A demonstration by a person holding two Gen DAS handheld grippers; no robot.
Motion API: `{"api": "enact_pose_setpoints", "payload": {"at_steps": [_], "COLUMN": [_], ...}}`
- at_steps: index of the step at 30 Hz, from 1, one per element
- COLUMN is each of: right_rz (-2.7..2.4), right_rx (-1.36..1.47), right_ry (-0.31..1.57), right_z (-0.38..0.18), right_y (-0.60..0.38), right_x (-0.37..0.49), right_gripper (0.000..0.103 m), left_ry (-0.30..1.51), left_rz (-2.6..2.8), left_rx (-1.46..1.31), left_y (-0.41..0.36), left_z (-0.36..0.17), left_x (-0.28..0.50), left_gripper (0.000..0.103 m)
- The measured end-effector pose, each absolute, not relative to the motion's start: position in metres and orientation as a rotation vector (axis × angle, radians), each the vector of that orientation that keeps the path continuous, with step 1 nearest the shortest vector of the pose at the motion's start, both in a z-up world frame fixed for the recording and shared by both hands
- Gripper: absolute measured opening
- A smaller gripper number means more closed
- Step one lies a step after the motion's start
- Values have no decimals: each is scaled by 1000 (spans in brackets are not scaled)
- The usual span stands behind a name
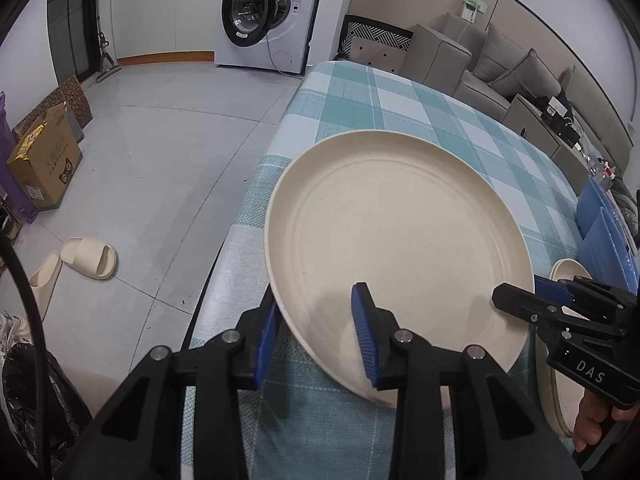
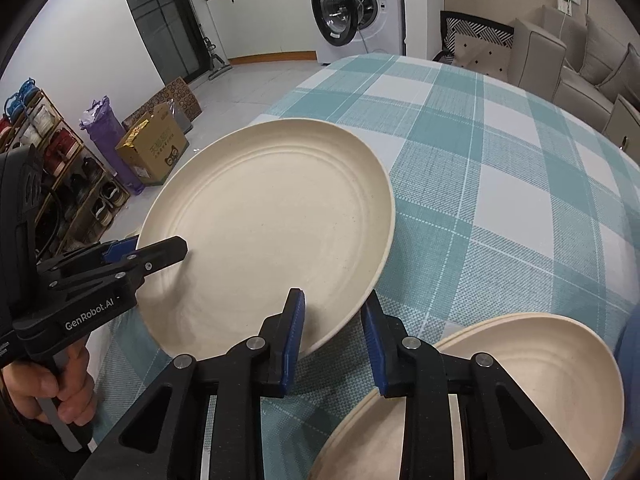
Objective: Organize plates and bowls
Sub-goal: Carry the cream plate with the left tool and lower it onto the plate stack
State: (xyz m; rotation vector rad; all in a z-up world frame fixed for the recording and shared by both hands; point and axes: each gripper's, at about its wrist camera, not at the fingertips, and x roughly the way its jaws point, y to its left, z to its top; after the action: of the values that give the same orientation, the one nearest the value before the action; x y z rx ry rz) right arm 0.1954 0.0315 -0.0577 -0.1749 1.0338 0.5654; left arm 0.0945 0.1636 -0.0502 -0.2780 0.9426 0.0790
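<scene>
2 tongs grip 1 large cream plate from opposite sides, each with the rim between its blue pads. The left gripper has its jaws drawn in to a narrow gap around the plate's near-left rim, 1 pad under the edge and 1 on the upper face. The right gripper stands the same way on the plate's near-right rim, jaws narrow and pressed on the edge. In the left wrist view the right gripper shows at the far right of the plate, with fingers of a hand below it; in the right wrist view a hand wraps the left gripper's handle.

Held so, the plate tilts above the left part of a table covered in a teal and white check cloth, overhanging the table's left edge. Just to its right, near the right gripper, lies a stack of cream plates. Blue containers stand at the table's right edge. Beyond, on the floor to the left, lie 2 cream slippers and a cardboard box; a washing machine stands at the far wall.
</scene>
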Motion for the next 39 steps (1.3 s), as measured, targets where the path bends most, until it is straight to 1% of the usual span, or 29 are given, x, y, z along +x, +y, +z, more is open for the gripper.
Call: {"api": "enact_pose_setpoints", "payload": {"at_steps": [12, 30, 39], "right_rz": [540, 492, 472], "right_rx": [-135, -86, -50], "right_ry": [978, 882, 864], "right_z": [-39, 7, 21], "right_y": [12, -37, -65], "right_x": [188, 152, 135], "right_gripper": [30, 30, 30], "left_ry": [891, 819, 795], "left_rz": [46, -42, -101], "left_rx": [-278, -241, -207], "left_y": [150, 113, 93], "left_z": [-28, 10, 25], "left_x": [89, 74, 66], "left_gripper": [34, 34, 34]}}
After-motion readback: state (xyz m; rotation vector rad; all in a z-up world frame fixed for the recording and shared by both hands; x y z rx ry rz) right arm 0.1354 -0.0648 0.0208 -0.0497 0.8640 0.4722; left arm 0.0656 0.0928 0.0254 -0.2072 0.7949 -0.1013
